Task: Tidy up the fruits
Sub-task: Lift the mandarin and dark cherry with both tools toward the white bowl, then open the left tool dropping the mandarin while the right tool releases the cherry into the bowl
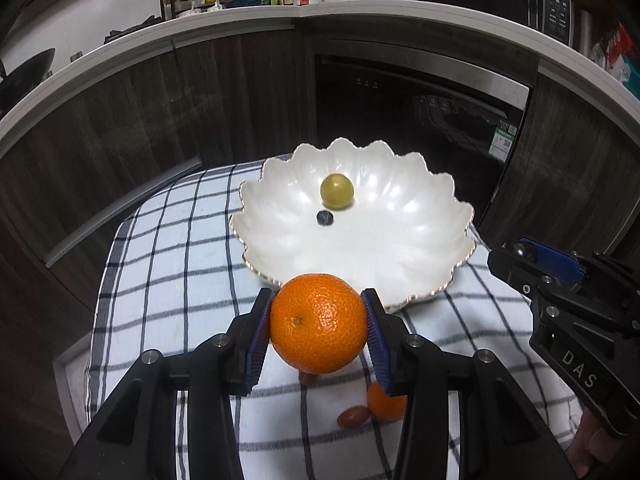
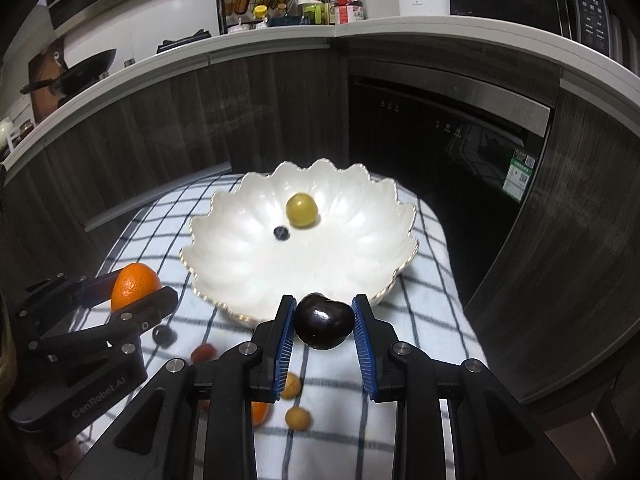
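Checked cloth (image 1: 168, 264) covers the surface; ahead of both my grippers, bowl (image 1: 416, 216) holds grape (image 1: 337, 191). Left gripper (image 1: 318, 322) clamps orange (image 1: 319, 323); right gripper (image 2: 324, 326) clamps cherry (image 2: 324, 326).

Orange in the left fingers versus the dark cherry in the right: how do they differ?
The orange is bright, pebbled and far larger; the cherry is near-black, smooth and glossy. The orange spreads the left gripper wider than the cherry spreads the right gripper. Both are clamped, lifted off the checked cloth, near the white bowl.
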`<act>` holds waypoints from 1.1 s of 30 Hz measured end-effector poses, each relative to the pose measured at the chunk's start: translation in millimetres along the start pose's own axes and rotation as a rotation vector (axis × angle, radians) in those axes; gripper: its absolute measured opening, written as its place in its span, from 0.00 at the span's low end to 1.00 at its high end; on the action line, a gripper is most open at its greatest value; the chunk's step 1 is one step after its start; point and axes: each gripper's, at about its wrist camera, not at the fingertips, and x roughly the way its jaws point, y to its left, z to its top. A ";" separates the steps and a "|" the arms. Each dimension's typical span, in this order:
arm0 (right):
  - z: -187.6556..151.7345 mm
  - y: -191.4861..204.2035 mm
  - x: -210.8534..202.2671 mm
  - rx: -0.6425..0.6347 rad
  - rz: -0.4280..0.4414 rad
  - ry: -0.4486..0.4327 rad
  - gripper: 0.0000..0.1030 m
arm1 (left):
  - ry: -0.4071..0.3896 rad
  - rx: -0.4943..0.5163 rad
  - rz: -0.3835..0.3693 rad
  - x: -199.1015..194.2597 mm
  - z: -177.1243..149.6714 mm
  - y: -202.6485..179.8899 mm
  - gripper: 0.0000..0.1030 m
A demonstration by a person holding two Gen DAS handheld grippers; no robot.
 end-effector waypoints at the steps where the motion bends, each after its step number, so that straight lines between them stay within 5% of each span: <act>1: 3.0 -1.3 0.4 0.003 -0.003 -0.006 0.29 | -0.001 0.001 -0.001 0.3 2.2 0.1 0.42; 33: 30.9 -17.5 80.3 0.037 -0.046 0.063 0.29 | 0.085 -0.014 -0.019 88.2 38.0 12.6 0.42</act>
